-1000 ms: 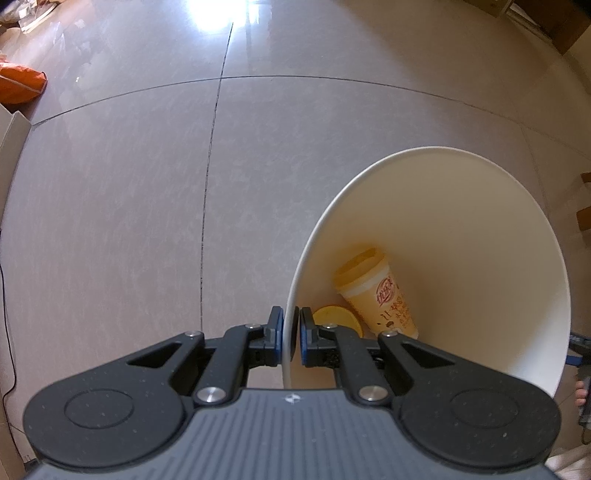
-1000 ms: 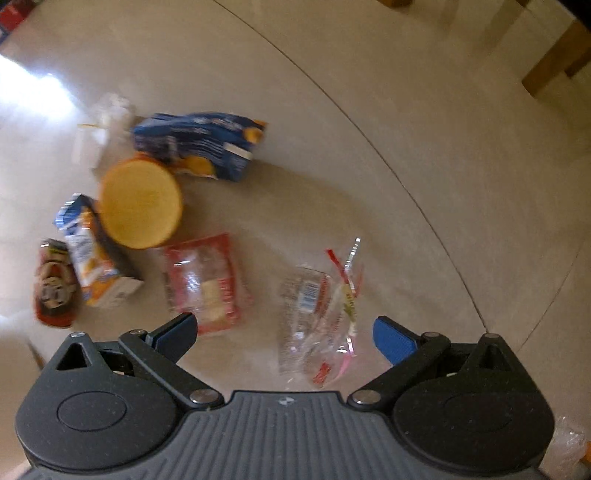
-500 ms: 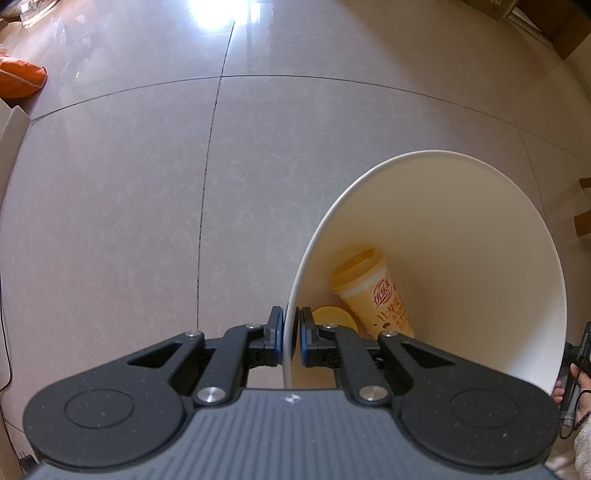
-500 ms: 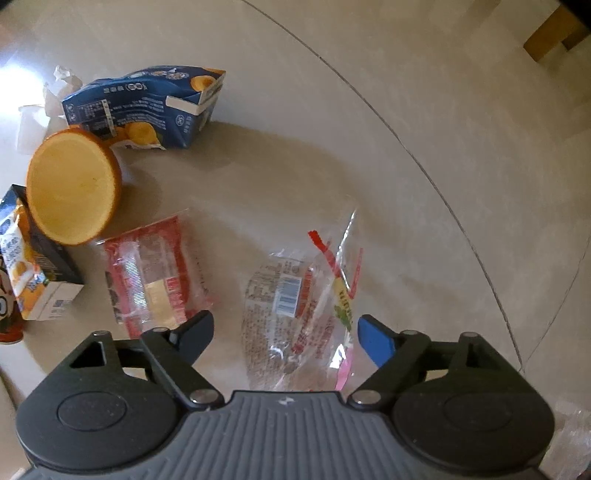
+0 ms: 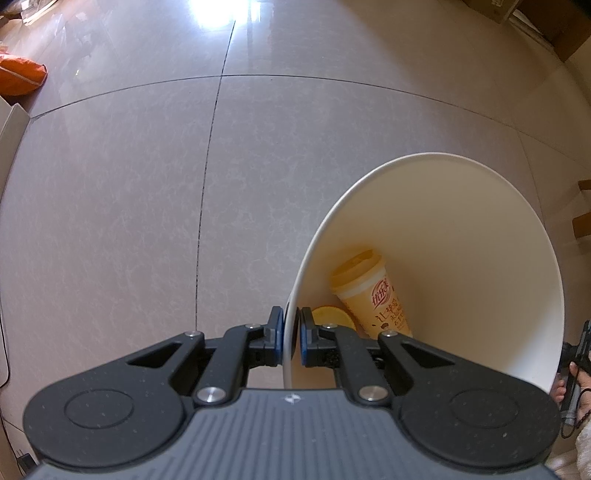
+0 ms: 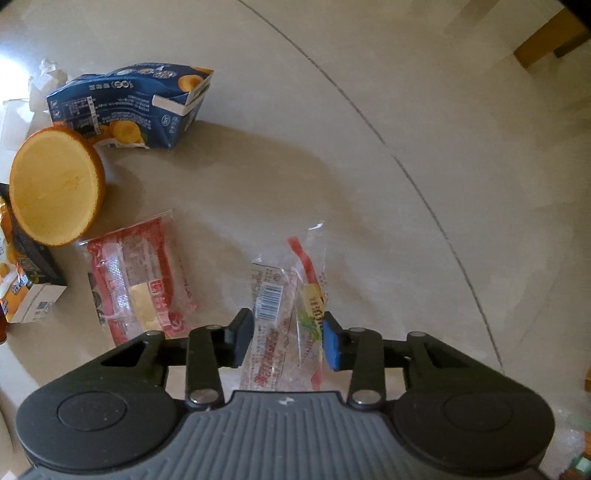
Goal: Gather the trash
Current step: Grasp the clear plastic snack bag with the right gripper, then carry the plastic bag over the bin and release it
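Note:
In the left wrist view my left gripper (image 5: pixel 289 336) is shut on the near rim of a white bin (image 5: pixel 480 170), which is tilted toward me. Inside it lie a yellow drink cup (image 5: pixel 373 295) and a yellow lid (image 5: pixel 330 315). In the right wrist view my right gripper (image 6: pixel 288 341) is open low over the floor. A clear plastic wrapper (image 6: pixel 284 295) lies between its fingers. A red wrapper (image 6: pixel 136 280) lies to its left. Further left are an orange bowl-shaped cup (image 6: pixel 55 192), a blue carton (image 6: pixel 129 107) and a small juice box (image 6: pixel 22 288).
Crumpled white paper (image 6: pixel 48 74) lies behind the blue carton. An orange bag (image 5: pixel 18 75) sits at the far left of the tiled floor, and cardboard boxes (image 5: pixel 554 33) at the far right. A person's hand (image 5: pixel 576 380) shows at the right edge beside the bin.
My right gripper has come down and forward over the clear wrapper, and its fingers have narrowed around it. The left gripper still holds the bin rim, almost unmoved.

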The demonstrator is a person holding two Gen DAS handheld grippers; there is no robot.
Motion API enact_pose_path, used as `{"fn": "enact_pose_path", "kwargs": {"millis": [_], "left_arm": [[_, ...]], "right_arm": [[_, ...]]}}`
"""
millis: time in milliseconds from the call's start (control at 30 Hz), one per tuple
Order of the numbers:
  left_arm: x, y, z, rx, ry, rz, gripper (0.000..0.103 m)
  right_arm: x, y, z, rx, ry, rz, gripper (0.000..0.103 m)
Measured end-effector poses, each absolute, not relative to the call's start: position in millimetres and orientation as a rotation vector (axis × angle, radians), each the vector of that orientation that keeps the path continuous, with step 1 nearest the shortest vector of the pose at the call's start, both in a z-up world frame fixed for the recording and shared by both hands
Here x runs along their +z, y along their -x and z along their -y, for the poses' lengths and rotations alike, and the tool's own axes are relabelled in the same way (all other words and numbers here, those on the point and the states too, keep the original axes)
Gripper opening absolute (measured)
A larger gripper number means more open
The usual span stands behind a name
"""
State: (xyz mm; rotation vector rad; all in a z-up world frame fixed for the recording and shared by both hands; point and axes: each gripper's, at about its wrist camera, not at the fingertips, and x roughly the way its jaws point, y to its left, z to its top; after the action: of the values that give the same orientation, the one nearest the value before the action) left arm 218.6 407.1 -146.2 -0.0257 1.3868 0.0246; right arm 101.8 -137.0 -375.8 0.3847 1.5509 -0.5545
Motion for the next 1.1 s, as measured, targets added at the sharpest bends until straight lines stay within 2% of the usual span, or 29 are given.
{"fn": "enact_pose_path", "kwargs": {"millis": [100, 367, 700, 1100], "left_arm": [[-146, -219, -407, 0.023, 0.027, -1.388, 0.007], [-146, -219, -408, 0.025, 0.034, -1.391, 0.007], [-149, -219, -399, 0.031, -0.010, -1.398, 0.007], [-155, -222, -394, 0.042, -0.033, -1.418, 0.007]], "right_arm": [[-368, -107, 133, -0.563, -0.371, -1.567, 0.035], [-318, -132, 113, -0.491, -0.279, -1.584, 0.034], [-201, -151, 46, -0.207, -0.161, -1.501, 0.034], [-72, -157, -60, 0.194, -0.049, -1.315, 0.034]]}}
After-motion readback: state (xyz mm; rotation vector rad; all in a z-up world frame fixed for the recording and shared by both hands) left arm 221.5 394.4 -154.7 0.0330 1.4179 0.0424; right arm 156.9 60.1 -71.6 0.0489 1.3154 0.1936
